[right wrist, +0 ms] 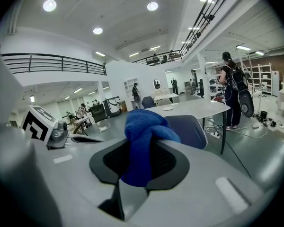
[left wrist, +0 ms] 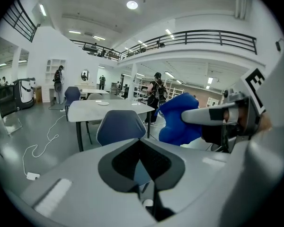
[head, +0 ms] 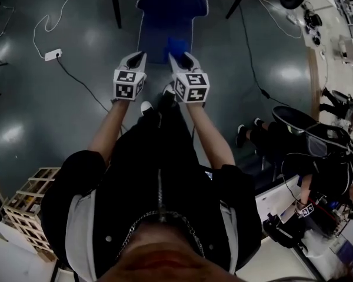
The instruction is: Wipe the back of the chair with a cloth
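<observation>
The right tool (head: 182, 57) is clamped on a bunched blue cloth (right wrist: 141, 134), which sticks up from between its jaws. The left tool (head: 136, 59) has its jaws together with nothing in them. Both are held side by side near the back of the blue chair (head: 165, 16), which stands at a white table (left wrist: 109, 109).

Open lab hall: mezzanine railing (left wrist: 203, 34), worktable (left wrist: 109, 109), shelving (right wrist: 262, 77), power strip (head: 53, 54)
</observation>
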Demonstrator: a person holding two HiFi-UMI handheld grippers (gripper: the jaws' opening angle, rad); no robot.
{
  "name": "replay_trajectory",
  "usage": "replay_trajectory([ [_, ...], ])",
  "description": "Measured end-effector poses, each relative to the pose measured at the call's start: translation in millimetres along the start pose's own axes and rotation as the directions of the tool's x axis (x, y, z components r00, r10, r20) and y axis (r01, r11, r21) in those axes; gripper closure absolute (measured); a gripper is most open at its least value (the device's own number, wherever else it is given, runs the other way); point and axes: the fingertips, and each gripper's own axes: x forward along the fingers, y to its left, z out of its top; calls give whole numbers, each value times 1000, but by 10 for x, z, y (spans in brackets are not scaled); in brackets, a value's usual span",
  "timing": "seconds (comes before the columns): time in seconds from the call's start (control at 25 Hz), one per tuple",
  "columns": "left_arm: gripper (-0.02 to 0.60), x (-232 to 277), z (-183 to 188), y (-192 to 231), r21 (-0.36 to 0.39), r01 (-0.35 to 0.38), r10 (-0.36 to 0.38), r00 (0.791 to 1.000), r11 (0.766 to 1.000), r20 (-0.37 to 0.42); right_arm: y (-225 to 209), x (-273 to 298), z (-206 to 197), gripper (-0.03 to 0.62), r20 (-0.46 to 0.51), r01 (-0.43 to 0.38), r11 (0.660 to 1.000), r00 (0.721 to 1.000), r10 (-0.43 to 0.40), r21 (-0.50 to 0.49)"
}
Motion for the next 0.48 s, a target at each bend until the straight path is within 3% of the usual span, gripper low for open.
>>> replay_trajectory([
  [0.48,571,862,478,171,1,-46,46,999,999,-13,-761,563,522,496,33,-25,1000,999,25,-10],
])
